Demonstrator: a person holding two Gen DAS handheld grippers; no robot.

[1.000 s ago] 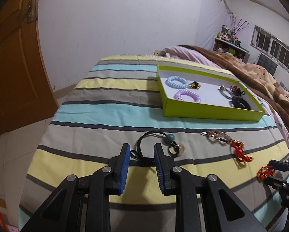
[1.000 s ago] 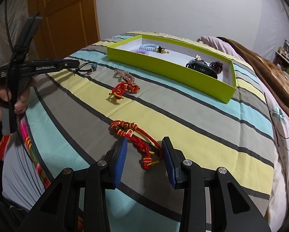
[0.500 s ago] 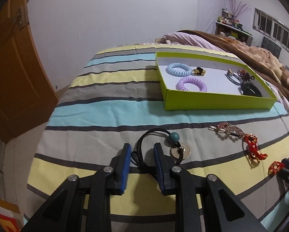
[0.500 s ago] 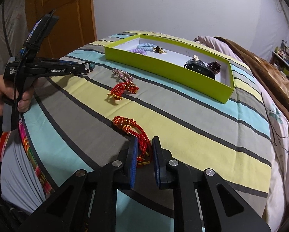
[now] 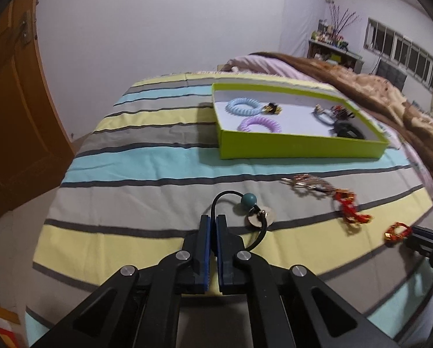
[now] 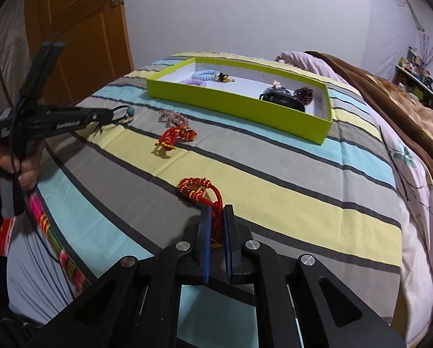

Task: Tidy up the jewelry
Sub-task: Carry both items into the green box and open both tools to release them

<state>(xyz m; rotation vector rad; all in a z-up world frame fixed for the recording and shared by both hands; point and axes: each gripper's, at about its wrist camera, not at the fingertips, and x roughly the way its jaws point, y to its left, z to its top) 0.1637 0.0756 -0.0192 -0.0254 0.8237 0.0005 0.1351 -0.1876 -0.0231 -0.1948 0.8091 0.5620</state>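
Note:
A black cord necklace with a teal bead and a gold disc lies on the striped bed, and my left gripper is shut on its cord. The same gripper shows at far left in the right wrist view. My right gripper has its jaws closing, pads pressing on the tail of a red knotted bracelet. That bracelet also appears at the right edge of the left wrist view. Farther back is the green box, also seen as the green box.
A red and gold charm with pink beads lies loose between the grippers and the box. Inside the box are a blue coil tie, a purple coil tie and dark pieces. A brown blanket covers the right side; a person's hand holds the left tool.
Both grippers have closed: the left on the black cord, the right on the red bracelet's tail. The left wrist view has shifted a little to the left.

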